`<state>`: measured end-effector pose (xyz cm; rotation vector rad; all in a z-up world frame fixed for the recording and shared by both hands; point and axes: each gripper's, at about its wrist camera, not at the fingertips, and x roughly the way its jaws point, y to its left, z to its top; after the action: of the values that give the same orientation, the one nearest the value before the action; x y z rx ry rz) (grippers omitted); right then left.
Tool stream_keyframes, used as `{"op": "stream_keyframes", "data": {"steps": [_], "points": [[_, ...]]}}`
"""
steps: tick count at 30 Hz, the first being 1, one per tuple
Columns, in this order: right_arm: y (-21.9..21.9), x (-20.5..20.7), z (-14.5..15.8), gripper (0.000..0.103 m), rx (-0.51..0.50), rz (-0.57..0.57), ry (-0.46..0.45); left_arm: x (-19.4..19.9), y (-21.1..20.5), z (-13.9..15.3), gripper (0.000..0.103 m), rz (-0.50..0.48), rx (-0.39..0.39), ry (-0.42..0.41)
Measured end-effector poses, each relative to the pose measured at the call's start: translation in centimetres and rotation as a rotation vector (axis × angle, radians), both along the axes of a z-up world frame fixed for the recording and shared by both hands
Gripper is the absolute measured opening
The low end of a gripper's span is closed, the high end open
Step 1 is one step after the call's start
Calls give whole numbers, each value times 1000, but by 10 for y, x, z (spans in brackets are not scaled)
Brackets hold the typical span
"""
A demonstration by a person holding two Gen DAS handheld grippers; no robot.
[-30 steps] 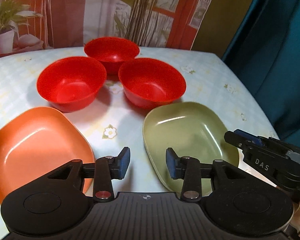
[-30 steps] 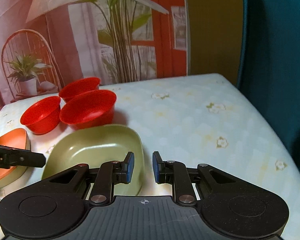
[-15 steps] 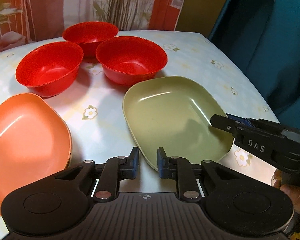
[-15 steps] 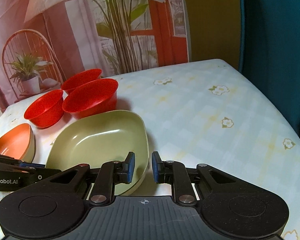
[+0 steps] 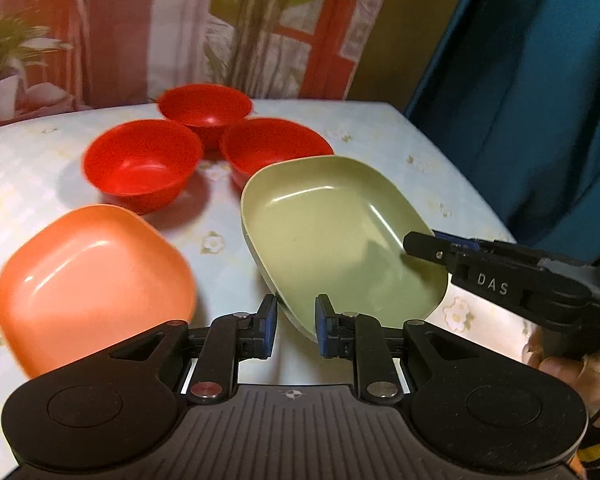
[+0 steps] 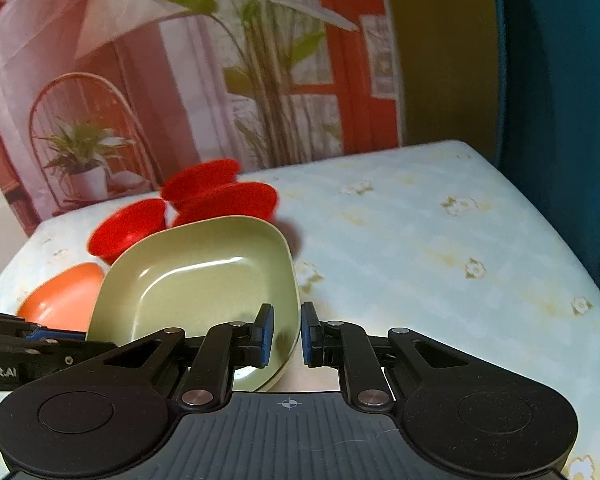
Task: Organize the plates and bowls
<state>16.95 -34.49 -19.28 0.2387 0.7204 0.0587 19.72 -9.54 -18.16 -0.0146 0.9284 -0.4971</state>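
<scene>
Both tongs, the left gripper (image 5: 296,326) and the right gripper (image 6: 287,334), have pinched narrow onto the green plate's (image 5: 332,236) rims and raised it off the table (image 5: 380,128) (the orange plate (image 5: 92,280) beside it looks like its destination).

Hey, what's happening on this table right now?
A person with a handheld gripper in each hand is holding the green plate by its rim. The left gripper is shut on the near edge and the right gripper on the right edge, and the plate looks tilted, partly off the flowered tablecloth. The orange plate and three red bowls sit untouched.
</scene>
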Motion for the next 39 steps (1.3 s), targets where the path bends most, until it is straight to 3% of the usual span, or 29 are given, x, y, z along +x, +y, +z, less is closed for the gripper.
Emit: {"op": "stream_keyframes", "data": {"steps": [7, 21, 39], "points": [[35, 15, 18, 13, 3, 100, -26, -6, 46, 14, 22, 97, -56, -7], [138, 63, 23, 13, -68, 328, -23, -5, 121, 9, 22, 302, -51, 22], [180, 75, 5, 13, -138, 398, 7, -3, 136, -5, 22, 352, -32, 61]]}}
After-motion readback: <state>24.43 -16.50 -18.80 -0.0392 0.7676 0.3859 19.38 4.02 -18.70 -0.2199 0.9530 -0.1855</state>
